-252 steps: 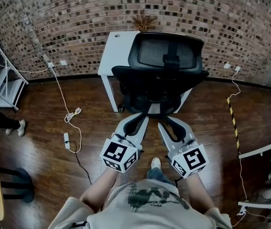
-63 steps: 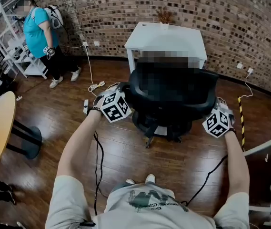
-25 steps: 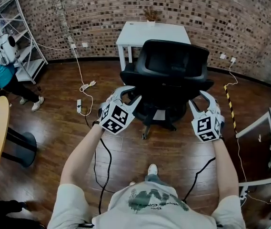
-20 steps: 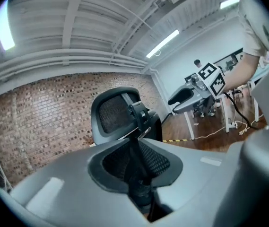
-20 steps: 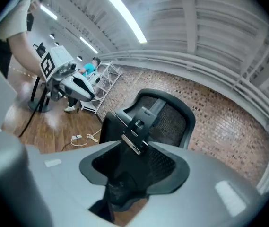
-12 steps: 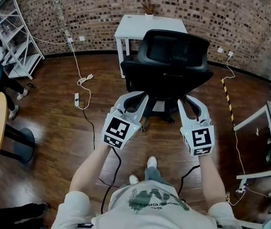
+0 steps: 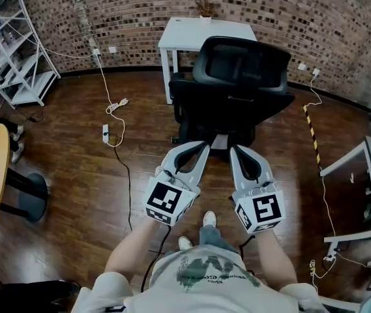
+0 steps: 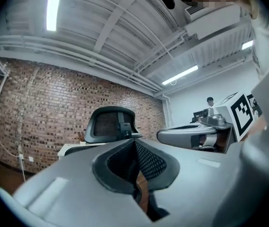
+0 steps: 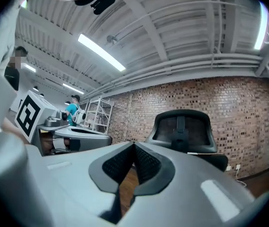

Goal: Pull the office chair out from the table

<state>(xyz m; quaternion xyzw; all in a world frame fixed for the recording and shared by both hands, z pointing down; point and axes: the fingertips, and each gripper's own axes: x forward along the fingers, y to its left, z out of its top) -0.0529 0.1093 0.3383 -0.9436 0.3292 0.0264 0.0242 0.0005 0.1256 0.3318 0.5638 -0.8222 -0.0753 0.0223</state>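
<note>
Black office chair [image 7: 237, 87] found just in front of white table [image 7: 185, 32], on wooden floor [image 7: 74, 162]. Held left gripper [image 7: 203, 147] and right gripper [image 7: 233, 148] side by side near its base, both clenched shut, grasping nothing.

The person wears a pale grey short-sleeved T-shirt [image 7: 205, 287] with a blotchy dark green print [image 7: 201, 266] on the chest, dark blue trousers [image 7: 216, 238] and white shoes [image 7: 209, 219].

The left tongs [image 7: 203, 147] and right tongs [image 7: 233, 149] are light grey moulded shells. Each tapers from a broad body into 2 curved jaws lined with black, grid-textured pads [image 8: 149, 161]. A paler oblong patch [image 9: 215, 193] marks the outer face of a jaw. Each body carries a white cube [image 7: 169, 203] printed with black square markers. A thin black cable [image 7: 156, 253] runs back from below the left cube.
</note>
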